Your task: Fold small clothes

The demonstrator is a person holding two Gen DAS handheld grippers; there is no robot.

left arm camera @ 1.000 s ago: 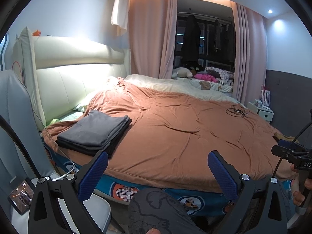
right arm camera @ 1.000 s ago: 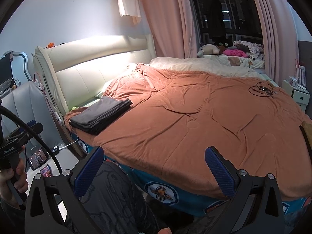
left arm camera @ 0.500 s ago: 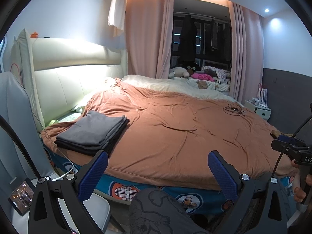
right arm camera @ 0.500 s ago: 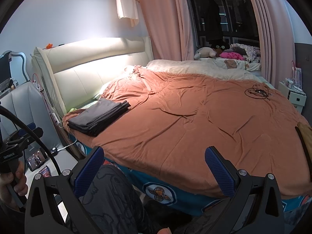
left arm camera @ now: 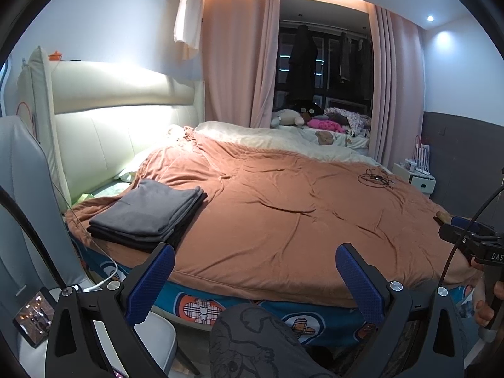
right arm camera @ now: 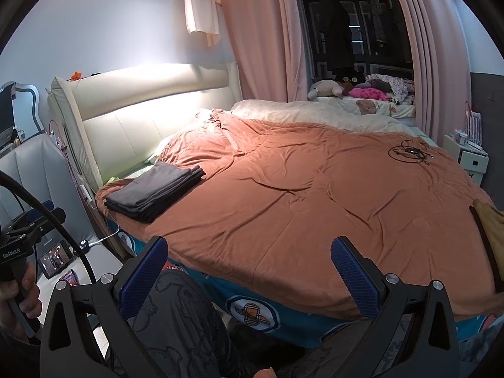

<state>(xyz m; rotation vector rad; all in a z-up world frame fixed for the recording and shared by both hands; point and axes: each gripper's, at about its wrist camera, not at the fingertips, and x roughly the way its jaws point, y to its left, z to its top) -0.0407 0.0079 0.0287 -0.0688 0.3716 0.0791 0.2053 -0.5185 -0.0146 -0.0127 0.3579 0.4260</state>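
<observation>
A stack of folded grey and black clothes [left arm camera: 148, 212] [right arm camera: 154, 189] lies on the near left corner of the bed's rust-orange blanket [left arm camera: 283, 208] [right arm camera: 315, 195]. My left gripper [left arm camera: 254, 275] hangs open before the bed's front edge, nothing between its blue pads, well short of the stack. My right gripper [right arm camera: 249, 266] is open too and holds nothing, also off the bed's front edge. A tan cloth [right arm camera: 491, 230] with a dark edge lies at the bed's right side. Each gripper shows at the edge of the other's view, held by a hand.
A tangle of black cable [left arm camera: 375, 179] [right arm camera: 409, 152] lies on the far right of the blanket. A cream headboard [left arm camera: 104, 119] stands at left, a grey chair [left arm camera: 19, 204] nearer. A white nightstand [right arm camera: 466, 157] stands at right. The person's patterned knee [left arm camera: 252, 340] is below the grippers.
Both cameras have tilted slightly upward, so the bed sits lower in both views. The grippers stay open and the folded stack has not moved.
</observation>
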